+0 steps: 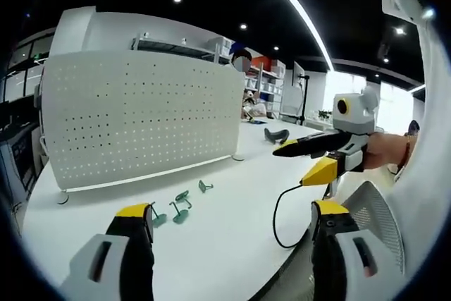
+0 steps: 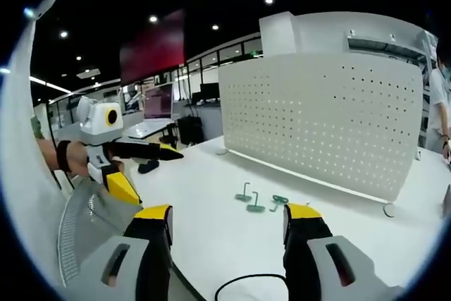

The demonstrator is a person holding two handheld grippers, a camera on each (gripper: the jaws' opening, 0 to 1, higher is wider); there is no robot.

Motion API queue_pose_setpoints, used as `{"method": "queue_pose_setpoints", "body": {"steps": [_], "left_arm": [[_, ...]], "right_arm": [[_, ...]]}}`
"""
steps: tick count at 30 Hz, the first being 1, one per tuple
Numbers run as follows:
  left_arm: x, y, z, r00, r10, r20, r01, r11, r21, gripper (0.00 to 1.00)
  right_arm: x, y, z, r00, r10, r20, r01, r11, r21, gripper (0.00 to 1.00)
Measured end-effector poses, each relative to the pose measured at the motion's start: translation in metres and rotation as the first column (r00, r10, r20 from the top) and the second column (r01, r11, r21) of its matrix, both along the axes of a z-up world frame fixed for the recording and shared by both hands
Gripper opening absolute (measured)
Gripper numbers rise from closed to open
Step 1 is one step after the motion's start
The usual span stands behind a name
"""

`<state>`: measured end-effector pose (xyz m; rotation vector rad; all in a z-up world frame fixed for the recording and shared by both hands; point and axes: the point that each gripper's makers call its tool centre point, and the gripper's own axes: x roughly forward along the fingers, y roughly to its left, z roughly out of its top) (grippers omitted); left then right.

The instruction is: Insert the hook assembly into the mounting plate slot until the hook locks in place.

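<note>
Several green hooks (image 1: 181, 207) lie loose on the white table (image 1: 232, 195) before the upright pegboard (image 1: 141, 121), both the left gripper (image 1: 232, 220) and right gripper (image 2: 227, 220) spread apart, holding nothing, a black cable (image 1: 282, 216) nearby

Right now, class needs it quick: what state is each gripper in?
Left gripper: open, fingers apart, holding nothing.
Right gripper: open, fingers apart, holding nothing.

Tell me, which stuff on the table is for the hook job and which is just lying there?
For the job: hooks, pegboard, left gripper, right gripper.

Just lying about: black cable, dark object farther back on the table.
</note>
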<state>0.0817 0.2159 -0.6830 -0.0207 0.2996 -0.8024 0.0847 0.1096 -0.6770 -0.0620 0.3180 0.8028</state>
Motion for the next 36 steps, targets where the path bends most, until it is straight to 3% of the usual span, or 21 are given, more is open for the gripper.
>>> {"method": "queue_pose_setpoints", "body": {"steps": [20,31,36], "left_arm": [[0.004,0.004,-0.014,0.999,0.009,-0.042,-0.008,1.0,0.025,0.94],[0.002,0.004,-0.012,1.0,0.006,-0.029,-0.005,1.0,0.03,0.95],[-0.002,0.006,-0.004,1.0,0.009,-0.012,-0.009,1.0,0.026,0.95]], "right_arm": [[0.014,0.02,-0.015,0.995,0.098,-0.026,-0.099,0.994,-0.048,0.62],[0.026,0.031,-0.021,0.982,0.186,-0.033,-0.188,0.976,-0.111,0.6],[0.027,0.039,-0.025,0.968,0.249,-0.046,-0.253,0.955,-0.155,0.59]]}}
